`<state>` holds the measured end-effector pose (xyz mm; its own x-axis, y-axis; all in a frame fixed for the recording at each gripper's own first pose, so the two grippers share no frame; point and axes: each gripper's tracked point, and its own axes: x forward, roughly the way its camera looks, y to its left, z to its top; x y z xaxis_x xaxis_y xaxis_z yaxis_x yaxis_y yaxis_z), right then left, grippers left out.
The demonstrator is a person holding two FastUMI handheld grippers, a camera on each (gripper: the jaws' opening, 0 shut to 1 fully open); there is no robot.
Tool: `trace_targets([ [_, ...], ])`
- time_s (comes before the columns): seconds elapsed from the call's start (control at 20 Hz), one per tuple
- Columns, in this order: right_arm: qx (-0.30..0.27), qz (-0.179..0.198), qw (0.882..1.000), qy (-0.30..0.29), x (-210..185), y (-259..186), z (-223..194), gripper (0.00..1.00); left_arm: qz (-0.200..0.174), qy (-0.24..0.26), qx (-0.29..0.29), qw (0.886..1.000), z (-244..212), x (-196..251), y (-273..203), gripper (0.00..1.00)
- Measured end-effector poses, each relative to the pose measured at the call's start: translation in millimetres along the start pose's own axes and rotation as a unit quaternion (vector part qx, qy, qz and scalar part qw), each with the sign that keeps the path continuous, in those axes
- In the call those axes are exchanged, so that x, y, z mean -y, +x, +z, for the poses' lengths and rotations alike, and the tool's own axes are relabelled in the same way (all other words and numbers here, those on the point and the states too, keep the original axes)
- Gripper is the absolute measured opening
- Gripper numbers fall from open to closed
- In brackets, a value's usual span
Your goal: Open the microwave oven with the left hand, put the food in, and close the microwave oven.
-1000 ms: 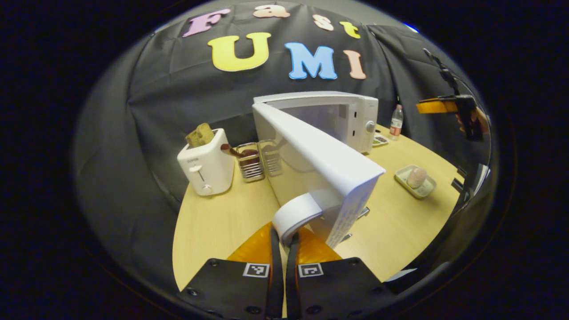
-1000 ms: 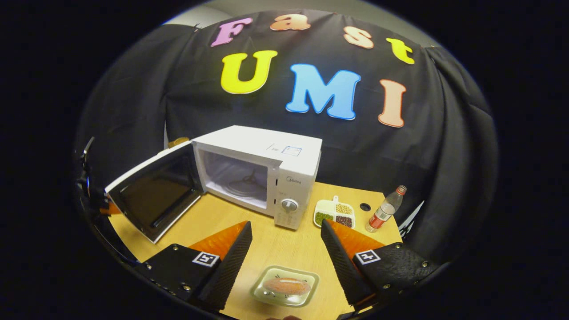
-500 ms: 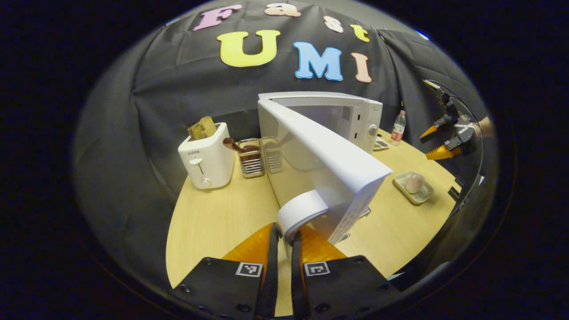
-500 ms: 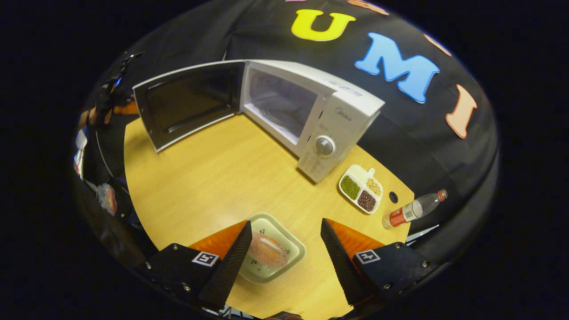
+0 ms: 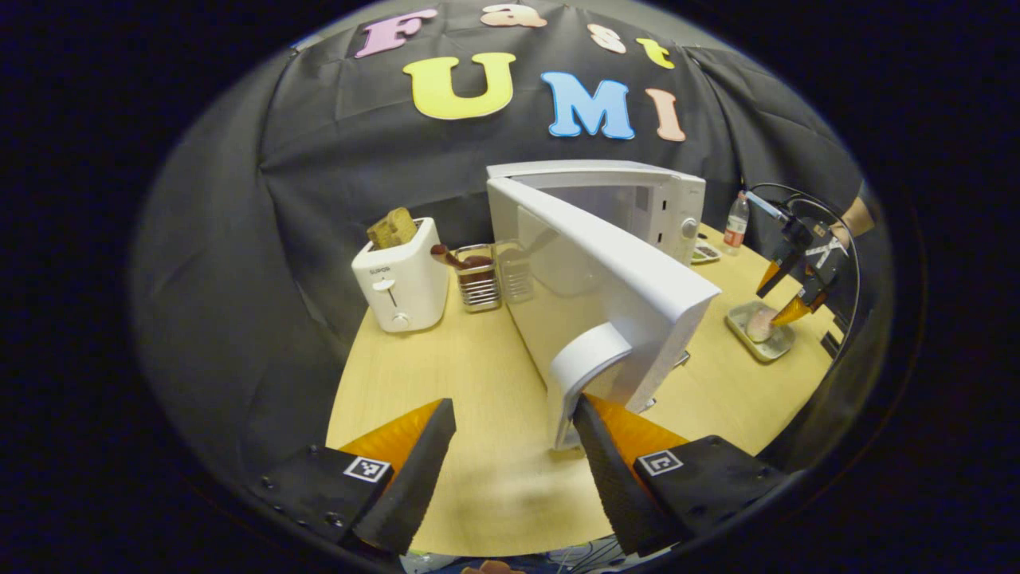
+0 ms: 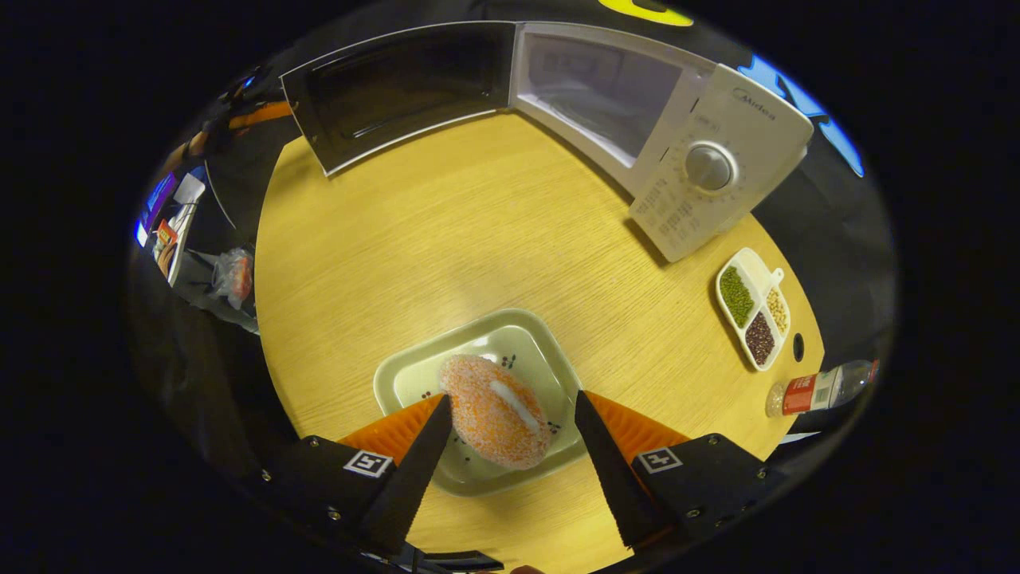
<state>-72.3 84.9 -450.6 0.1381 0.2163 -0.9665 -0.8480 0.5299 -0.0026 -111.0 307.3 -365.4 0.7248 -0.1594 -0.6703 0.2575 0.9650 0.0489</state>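
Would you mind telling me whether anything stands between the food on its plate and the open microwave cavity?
Nothing visible does. In the right gripper view, bare table lies between the food on its plate and the microwave cavity. The door is swung aside, and the bean dish sits off to the right.

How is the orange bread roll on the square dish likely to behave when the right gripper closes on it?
The bread roll looks rounded and crumb-coated, so it may squash and shed crumbs. Being oval, it might slip or turn between the open right gripper. The shallow dish would probably slide if nudged.
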Motion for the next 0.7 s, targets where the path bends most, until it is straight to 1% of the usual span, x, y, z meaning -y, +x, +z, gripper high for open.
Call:
trace_targets([
  [0.05, -0.006, 0.013, 1.000, 0.001, -3.0, 6.7, -2.1, 0.96, 0.007, -0.007, -0.002, 1.000, -1.0, -0.9, -2.5, 0.97],
  [0.2, -0.016, 0.038, 0.999, -0.011, -9.1, 15.4, -4.2, 0.96, 0.025, -0.022, 0.005, 0.999, -1.3, 2.7, -21.1, 0.94],
  [0.25, -0.017, 0.047, 0.999, -0.014, -15.2, 17.8, -5.6, 0.96, 0.033, -0.026, 0.004, 0.999, -5.7, 1.3, -27.5, 0.95],
  [0.3, -0.019, 0.042, 0.999, -0.021, -14.9, 16.9, -4.6, 0.89, 0.043, -0.034, 0.000, 0.999, -10.9, -1.3, -34.9, 0.96],
  [0.4, -0.016, 0.036, 0.999, -0.037, -13.3, 14.8, -0.8, 0.70, 0.060, -0.052, 0.000, 0.997, -17.7, -4.6, -52.5, 0.97],
  [0.45, -0.010, 0.026, 0.999, -0.041, -12.8, 10.2, 2.8, 0.72, 0.069, -0.061, 0.004, 0.996, -16.8, -4.7, -60.8, 0.97],
  [0.5, 0.002, 0.013, 0.999, -0.046, -11.1, 5.4, 10.3, 0.63, 0.079, -0.068, 0.010, 0.995, -14.9, -6.3, -70.4, 0.97],
  [0.6, 0.022, -0.003, 0.998, -0.060, -12.3, -12.1, 26.1, 0.50, 0.098, -0.080, 0.027, 0.992, -4.9, -5.6, -86.5, 0.97],
  [0.65, 0.030, -0.014, 0.997, -0.075, -15.2, -18.9, 34.2, 0.50, 0.106, -0.086, 0.039, 0.990, 2.2, -4.2, -94.6, 0.97],
  [0.7, 0.041, -0.036, 0.993, -0.102, -13.3, -29.1, 45.9, 0.50, 0.113, -0.091, 0.052, 0.988, 10.6, -2.4, -102.8, 0.97],
])
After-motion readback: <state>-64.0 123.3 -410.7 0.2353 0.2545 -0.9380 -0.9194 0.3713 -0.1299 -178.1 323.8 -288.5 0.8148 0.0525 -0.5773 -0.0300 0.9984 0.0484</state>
